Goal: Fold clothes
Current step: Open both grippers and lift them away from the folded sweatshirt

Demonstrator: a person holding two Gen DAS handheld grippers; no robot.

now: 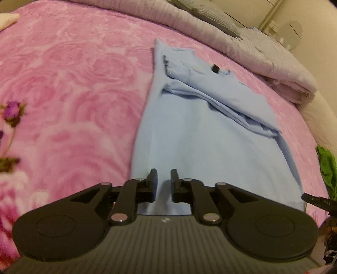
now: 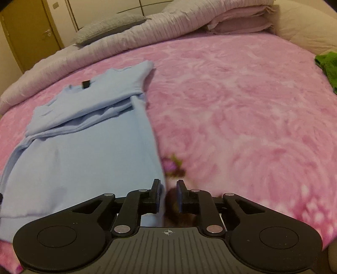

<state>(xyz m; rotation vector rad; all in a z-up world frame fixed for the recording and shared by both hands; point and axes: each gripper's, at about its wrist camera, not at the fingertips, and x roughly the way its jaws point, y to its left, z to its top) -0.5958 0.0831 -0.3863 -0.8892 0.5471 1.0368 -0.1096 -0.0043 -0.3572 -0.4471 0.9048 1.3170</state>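
A light blue sweater lies flat on the pink rose-patterned blanket. Its sleeves are folded across the chest, and a black tag sits at the collar. My left gripper hovers over the sweater's near hem with its jaws a small gap apart, and the cloth lies flat below them. My right gripper is at the sweater's near right corner, its jaws slightly apart. The cloth edge runs beside the left finger, and only dark blanket shows in the gap.
A rolled lilac-grey quilt and a grey pillow line the far side of the bed. A green cloth lies near the right edge. A door stands behind the bed.
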